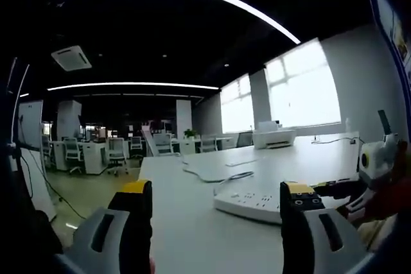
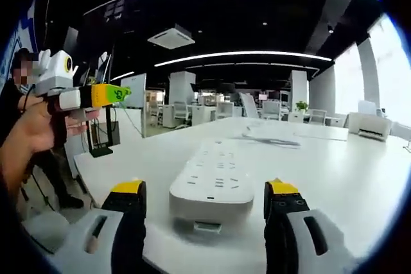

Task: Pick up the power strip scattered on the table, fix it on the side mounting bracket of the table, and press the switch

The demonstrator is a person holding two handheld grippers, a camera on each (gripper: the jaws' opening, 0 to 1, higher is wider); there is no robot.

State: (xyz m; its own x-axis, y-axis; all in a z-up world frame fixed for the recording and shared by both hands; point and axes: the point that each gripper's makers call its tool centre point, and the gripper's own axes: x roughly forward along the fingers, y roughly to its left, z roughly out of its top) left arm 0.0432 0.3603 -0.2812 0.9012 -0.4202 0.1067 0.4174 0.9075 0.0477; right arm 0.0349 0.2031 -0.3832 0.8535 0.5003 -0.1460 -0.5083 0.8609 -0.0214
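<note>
In the right gripper view the right tool (image 2: 204, 197) is held low and level over the white counter (image 2: 334, 171), its two yellow-tipped jaws spread wide apart with nothing between them. The power strip (image 2: 215, 181) lies flat on the counter just ahead of those jaws, its near end centred in the gap but untouched by either tip; its cord (image 2: 273, 139) trails off from the far end across the counter. To the left in this view, a hand (image 2: 35, 129) holds the left tool (image 2: 106, 94) raised in the air, out past the counter's edge; I cannot tell there how its jaws stand.

In the left gripper view the left tool (image 1: 216, 198) shows its jaws wide apart and empty, pointing along the counter's near edge. The power strip (image 1: 257, 205) sits toward the right, with the right tool (image 1: 334, 189) reaching in at its end. The counter stretches bare beyond, toward a printer (image 1: 275, 137) by the windows (image 1: 302, 88); open floor (image 1: 90, 190) lies left of the edge.
</note>
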